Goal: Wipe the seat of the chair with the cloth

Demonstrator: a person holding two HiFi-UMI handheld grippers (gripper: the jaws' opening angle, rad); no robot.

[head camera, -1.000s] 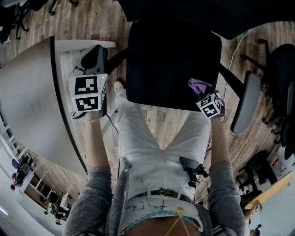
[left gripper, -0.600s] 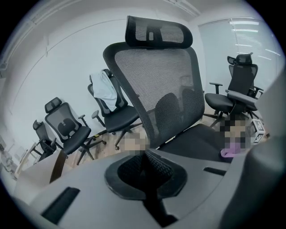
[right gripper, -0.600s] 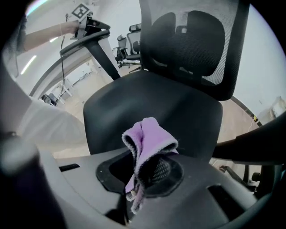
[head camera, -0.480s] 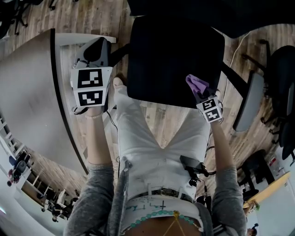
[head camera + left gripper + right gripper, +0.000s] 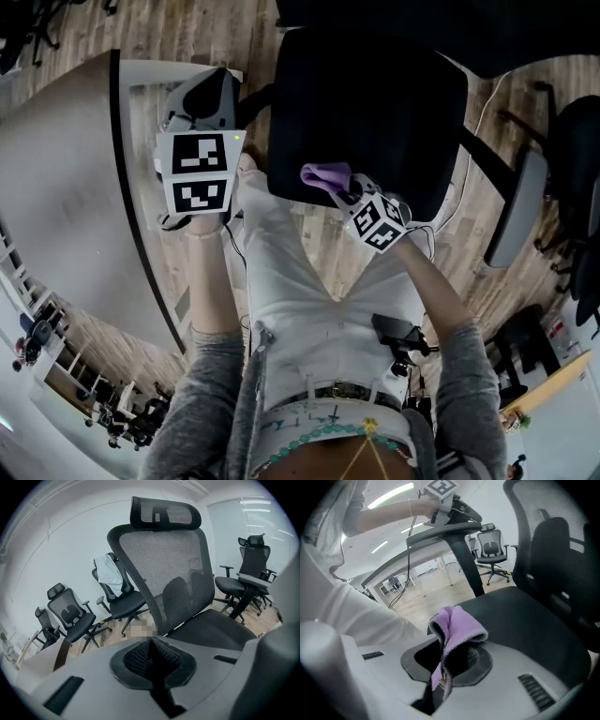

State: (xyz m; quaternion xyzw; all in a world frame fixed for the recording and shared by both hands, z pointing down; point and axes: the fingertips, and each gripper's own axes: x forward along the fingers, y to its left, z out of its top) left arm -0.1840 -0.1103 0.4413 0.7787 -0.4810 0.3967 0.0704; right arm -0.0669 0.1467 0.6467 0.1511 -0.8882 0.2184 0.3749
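The chair seat (image 5: 366, 103) faces up below the person, open for wiping. The left gripper (image 5: 202, 103), jaws pressed together on nothing, sits left of the seat, probably to keep clear. The right gripper (image 5: 347, 190) is clamped on the purple cloth (image 5: 325, 174) at the seat's near edge. Only its own view shows the fold pinched between the jaws.

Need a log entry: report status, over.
Right gripper shut on purple cloth, at front edge of seat. Left gripper shut, empty, by the armrest. Nothing in the way.
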